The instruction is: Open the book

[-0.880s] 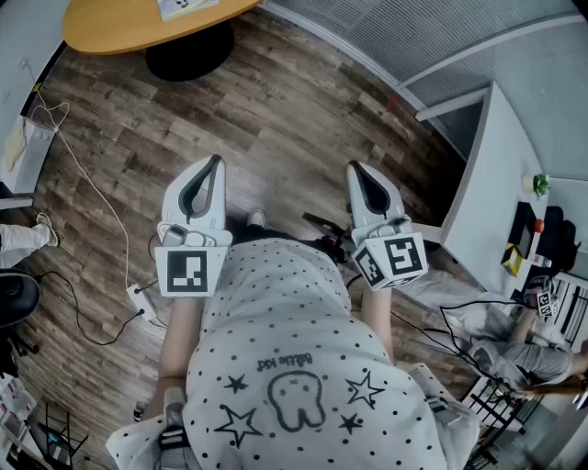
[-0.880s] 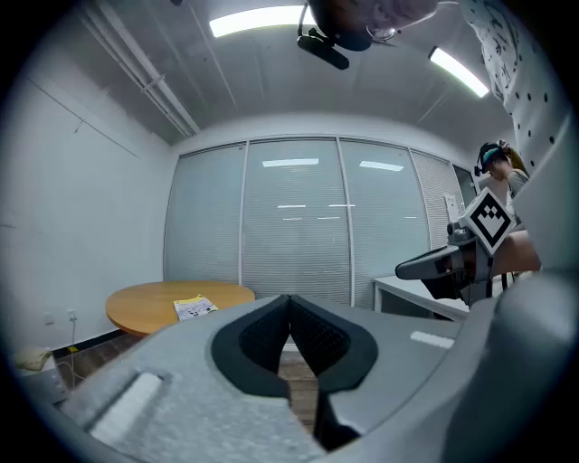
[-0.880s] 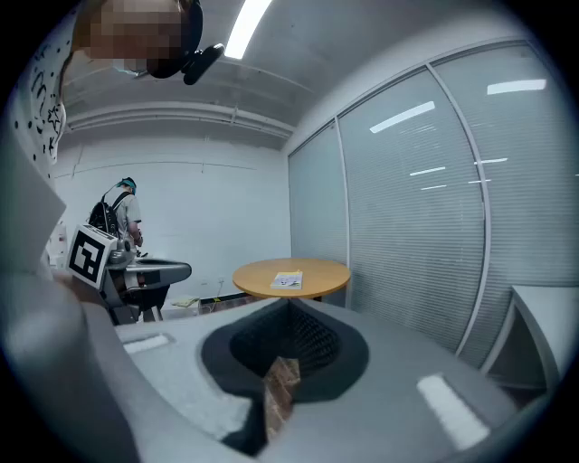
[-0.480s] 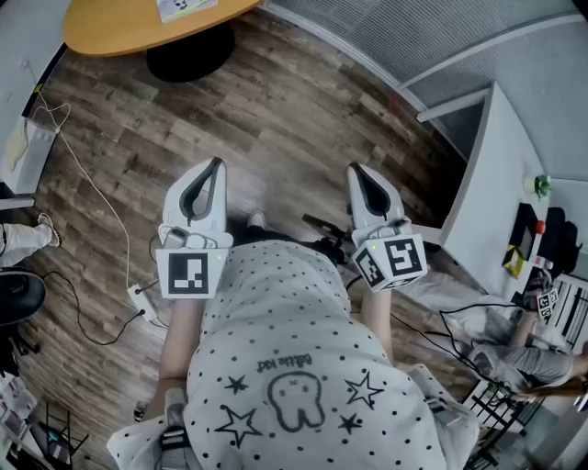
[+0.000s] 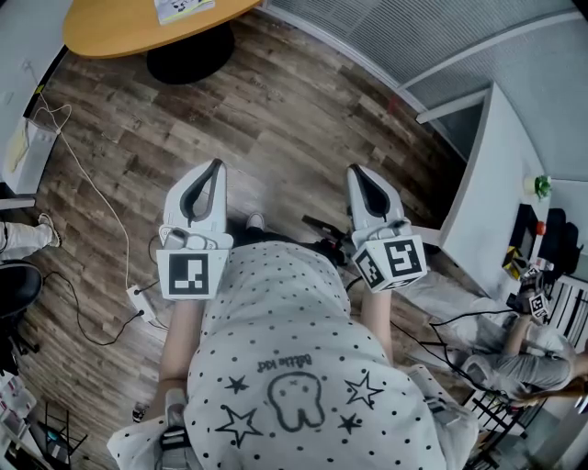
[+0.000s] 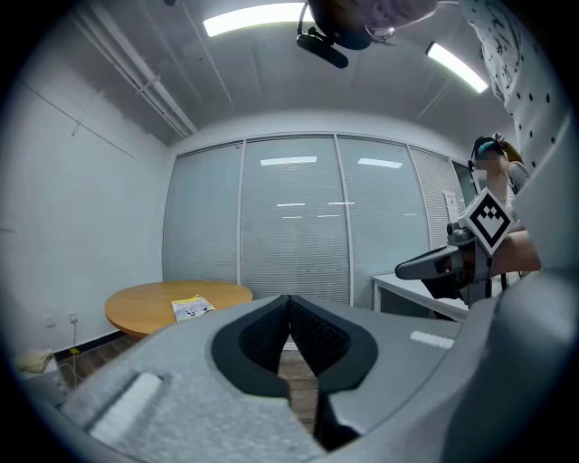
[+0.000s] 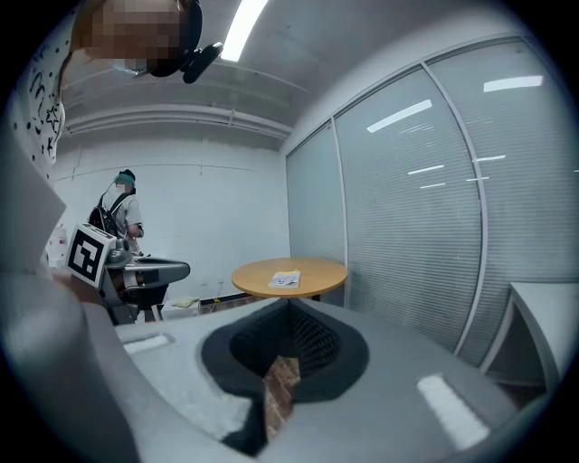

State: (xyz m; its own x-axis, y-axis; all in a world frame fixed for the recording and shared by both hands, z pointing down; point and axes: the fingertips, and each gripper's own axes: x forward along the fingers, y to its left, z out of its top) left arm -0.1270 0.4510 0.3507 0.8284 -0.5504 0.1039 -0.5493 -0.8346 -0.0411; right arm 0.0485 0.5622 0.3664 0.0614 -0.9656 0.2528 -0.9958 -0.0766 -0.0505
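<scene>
- Right, the left gripper [image 5: 217, 165] is held level at waist height over the floor [image 5: 276, 110], a white plastic shell tapering to a rounded point.
- Seen from its own camera, the left gripper [image 6: 289, 298] has its jaws clenched together, with nothing between them; the black pads [image 6: 262, 339] have a fine dimpled grid texture and meet at the tip.
- Alongside it, the right gripper [image 5: 354, 171] has the same white, tapered shape and points a touch downward.
- Its own view shows the right gripper [image 7: 289, 304] clenched too, tips touching and empty, with only a sliver of brown plank showing through the slot lower down.
- Now the book [image 5: 184, 7]: thin, flat and closed, with a pale cover that has a yellow band. It lies on the round table [image 5: 119, 27], well apart from both grippers.
- From the left gripper view the book [image 6: 193, 308] sits near the middle of the table [image 6: 145, 303], a smooth light-wood disc.
- From the right gripper view the book [image 7: 286, 279] lies flat on the table [image 7: 317, 269] straight ahead.
- Underfoot, the floor is streaky grey-brown wood planking, with a thin white cable [image 5: 92, 188] trailing across it.
- Off to the right stands a white desk [image 5: 496, 184] with straight edges.
</scene>
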